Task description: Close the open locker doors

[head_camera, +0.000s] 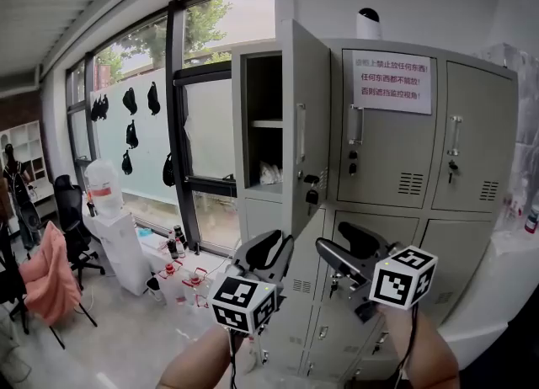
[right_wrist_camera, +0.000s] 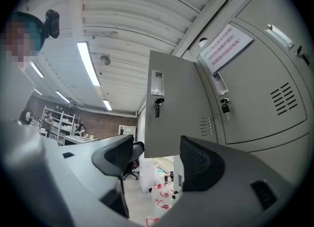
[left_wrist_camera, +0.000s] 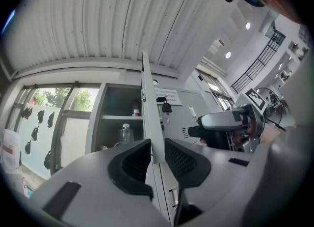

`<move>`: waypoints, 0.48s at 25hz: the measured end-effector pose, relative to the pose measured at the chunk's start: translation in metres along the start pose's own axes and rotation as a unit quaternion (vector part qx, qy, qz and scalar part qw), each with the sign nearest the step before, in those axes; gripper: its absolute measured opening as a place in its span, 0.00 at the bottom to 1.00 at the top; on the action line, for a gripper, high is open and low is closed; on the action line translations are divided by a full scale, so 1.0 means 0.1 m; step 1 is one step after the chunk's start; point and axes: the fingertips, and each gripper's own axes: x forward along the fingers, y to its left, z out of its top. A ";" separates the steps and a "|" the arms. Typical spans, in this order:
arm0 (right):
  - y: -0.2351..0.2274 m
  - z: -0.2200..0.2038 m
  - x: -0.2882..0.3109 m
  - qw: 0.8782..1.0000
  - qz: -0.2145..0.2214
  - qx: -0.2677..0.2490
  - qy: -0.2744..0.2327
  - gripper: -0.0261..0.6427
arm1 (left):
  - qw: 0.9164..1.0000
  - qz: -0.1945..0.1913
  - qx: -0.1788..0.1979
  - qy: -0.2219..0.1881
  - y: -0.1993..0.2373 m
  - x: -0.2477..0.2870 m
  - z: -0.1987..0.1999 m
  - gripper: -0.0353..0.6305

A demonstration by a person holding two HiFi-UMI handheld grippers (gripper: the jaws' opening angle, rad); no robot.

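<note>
Now the left tool (left_wrist_camera: 157, 158) clamps the bottom edge of the open locker door (left_wrist_camera: 149, 108), while the right tool (right_wrist_camera: 156, 156) hangs released, empty, just beside it

Place: office-like workroom
Lockers: grey sheet-metal locker bank (head_camera: 379, 151) with printed white paper notice (head_camera: 392, 82), two o'clock
Seating: black swivel office chair (head_camera: 69, 200), nine o'clock
Ceiling: long fluorescent strip lights (right_wrist_camera: 88, 64)
</note>
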 end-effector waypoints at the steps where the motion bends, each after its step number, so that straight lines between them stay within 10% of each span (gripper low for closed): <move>1: 0.01 -0.01 0.05 1.000 0.002 0.000 0.002 0.48 | 1.000 0.003 -0.001 0.000 0.05 -0.01 0.00 0.21; 12: 0.09 -0.10 0.63 1.000 0.015 -0.007 0.004 0.48 | 0.999 0.035 -0.008 0.004 0.74 -0.06 -0.10 0.16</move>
